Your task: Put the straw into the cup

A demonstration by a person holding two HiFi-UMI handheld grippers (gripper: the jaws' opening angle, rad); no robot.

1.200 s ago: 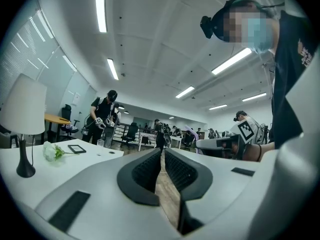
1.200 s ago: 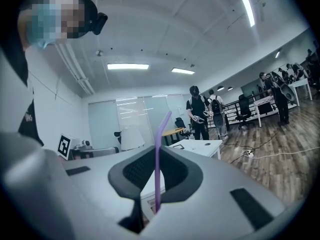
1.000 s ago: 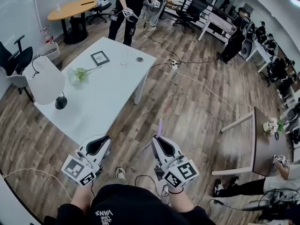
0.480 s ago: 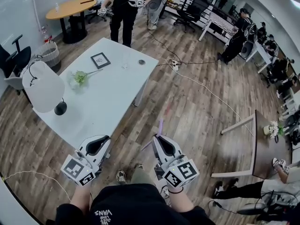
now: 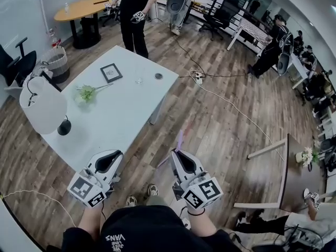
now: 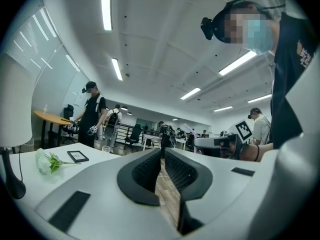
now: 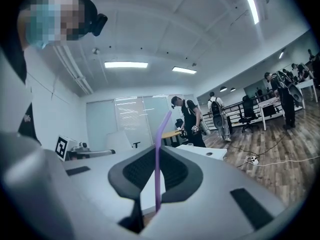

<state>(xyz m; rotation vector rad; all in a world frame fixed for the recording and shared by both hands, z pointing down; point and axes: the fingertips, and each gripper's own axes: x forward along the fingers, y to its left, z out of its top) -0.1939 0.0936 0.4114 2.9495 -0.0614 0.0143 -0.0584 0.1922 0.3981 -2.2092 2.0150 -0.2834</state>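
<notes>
In the head view, the purple straw (image 5: 179, 139) sticks out forward from the right gripper (image 5: 178, 157). The clear cup (image 5: 138, 79) stands on the white table (image 5: 105, 125), well ahead and left of these fingers. The left gripper (image 5: 113, 159) seems a little nearer to it.

In the left gripper view, the left gripper's (image 6: 162, 156) ribbed black pads are almost together, with nothing between them.

In the right gripper view, the right gripper (image 7: 156, 156) is closed on the thin, smooth straw (image 7: 157, 149), whose top bends to the right.

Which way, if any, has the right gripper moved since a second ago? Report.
Yes, slightly forward: the right gripper, shut on the purple straw, has drawn nearer the far corner of the white table.
</notes>
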